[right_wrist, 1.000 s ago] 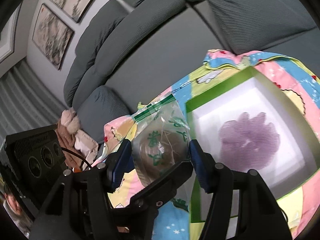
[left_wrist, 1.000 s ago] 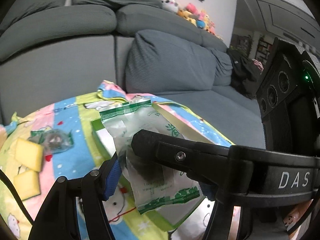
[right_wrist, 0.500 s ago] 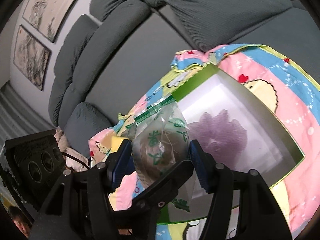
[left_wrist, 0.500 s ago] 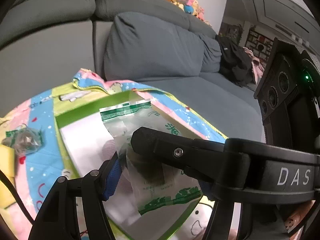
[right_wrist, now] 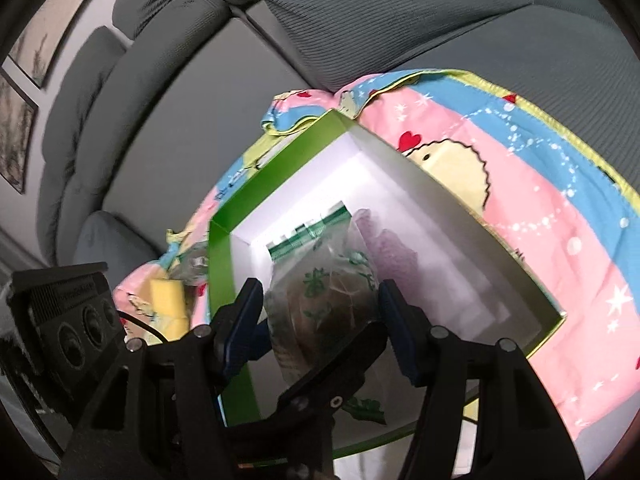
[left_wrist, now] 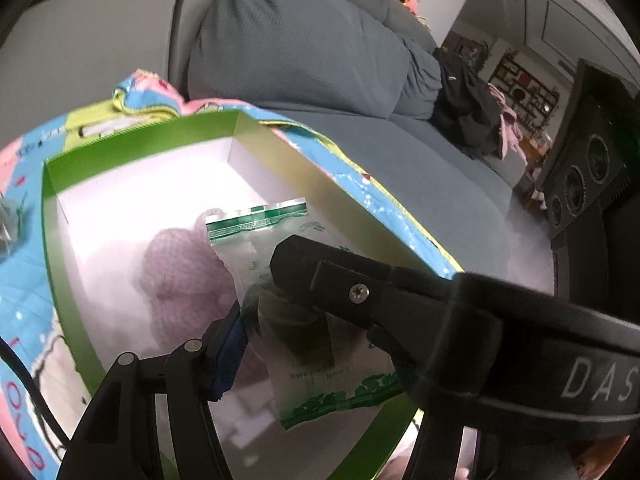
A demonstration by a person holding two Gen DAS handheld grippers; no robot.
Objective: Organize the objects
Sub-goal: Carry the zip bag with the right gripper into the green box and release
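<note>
while both hand-held grippers (left_wrist: 304, 320) (right_wrist: 320, 304) clench one clear packet (left_wrist: 320, 344), it hangs over the green box (right_wrist: 224, 248).

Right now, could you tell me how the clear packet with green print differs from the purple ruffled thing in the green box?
The packet is clear plastic with green print; the purple thing is opaque and ruffled. The packet is held upright in the air; the purple thing lies on the box floor. Both fall within the box's outline.
</note>
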